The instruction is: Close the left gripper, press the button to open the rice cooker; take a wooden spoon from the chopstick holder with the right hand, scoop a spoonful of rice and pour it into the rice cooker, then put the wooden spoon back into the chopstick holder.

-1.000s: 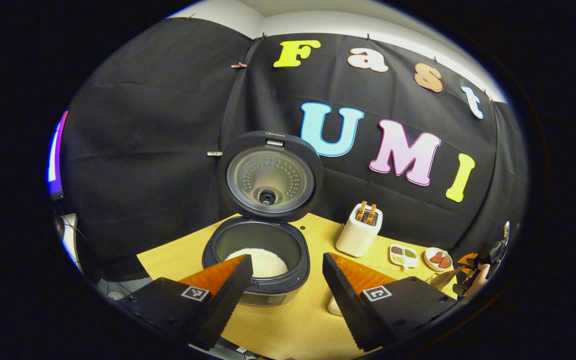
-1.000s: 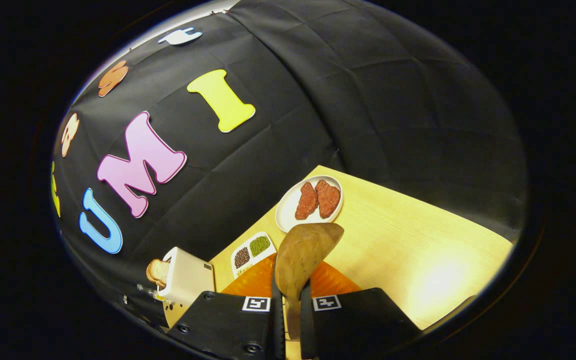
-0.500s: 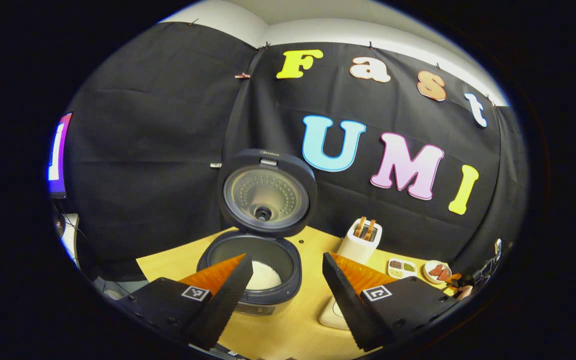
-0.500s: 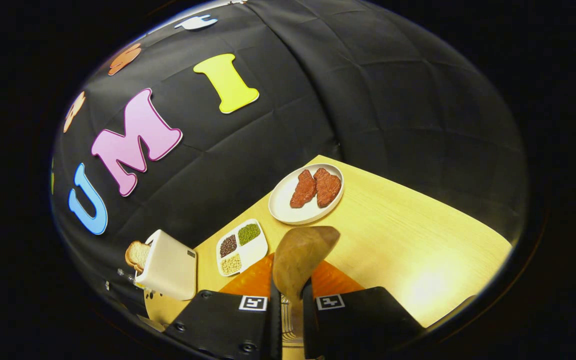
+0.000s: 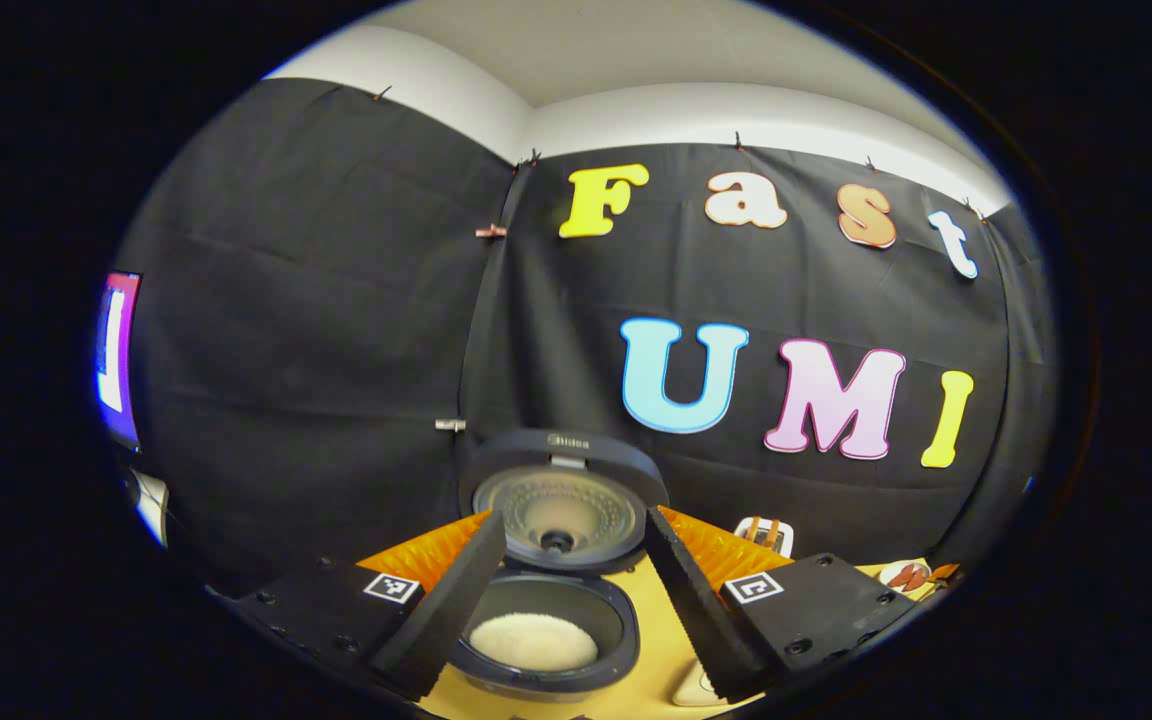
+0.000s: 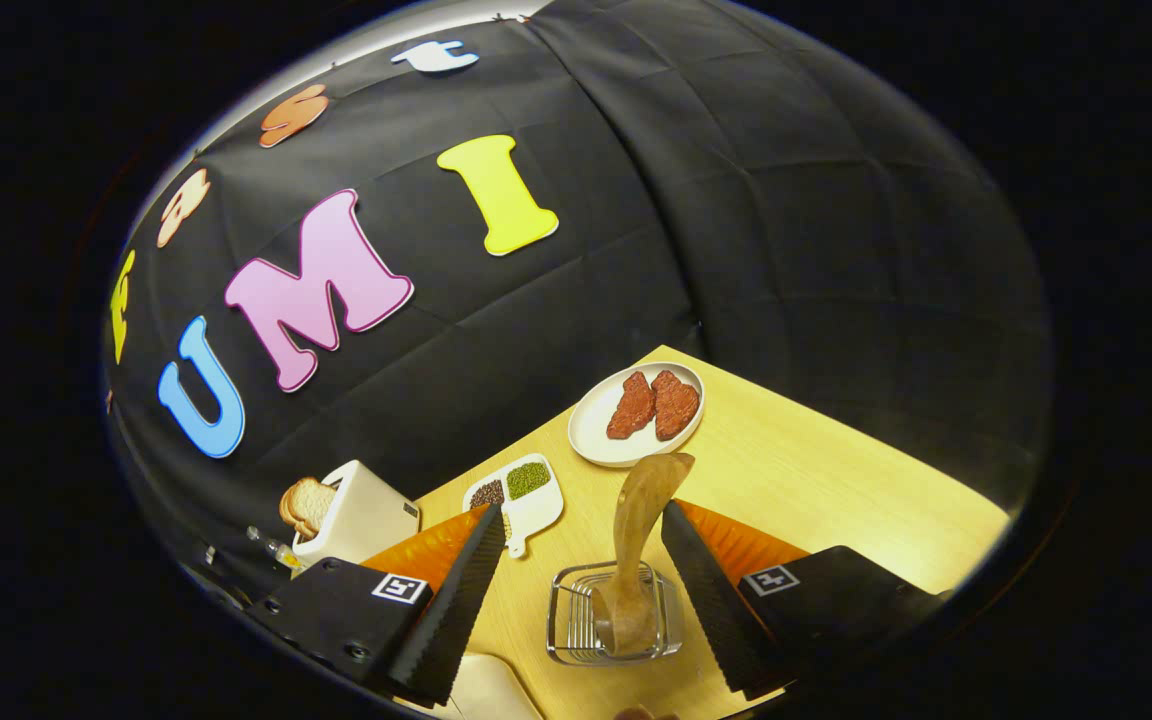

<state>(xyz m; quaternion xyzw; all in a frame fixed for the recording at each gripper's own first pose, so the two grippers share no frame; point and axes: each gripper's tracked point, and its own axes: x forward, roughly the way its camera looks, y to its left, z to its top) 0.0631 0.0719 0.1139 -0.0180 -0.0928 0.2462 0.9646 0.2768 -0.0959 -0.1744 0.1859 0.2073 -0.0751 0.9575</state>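
So the right tool [image 6: 576, 560] is sitting with its fingers spread wide, gripping nothing, and the wooden spoon [image 6: 636, 545] is standing right between them without touching either one. Its handle end is resting down in the wire chopstick holder [image 6: 616, 625] on the table [image 6: 836, 480], and its long axis is running up and slightly away from the tool, leaning a bit to the right with the bowl at the top. Looks to me like the spoon is back home, so backing that tool straight off along its own fingers is what's left, keeping clear of the bowl so the holder isn't getting tipped. Farther out, a divided dish of beans [image 6: 521, 495], a plate of meat [image 6: 641, 412] and a toaster [image 6: 356, 520] are sitting along the cloth wall. Over on the other side, the left tool [image 5: 576, 590] is also spread open and empty, hanging near the rice cooker [image 5: 551, 625], whose lid [image 5: 561, 500] is standing up with white rice [image 5: 533, 640] showing in the pot.
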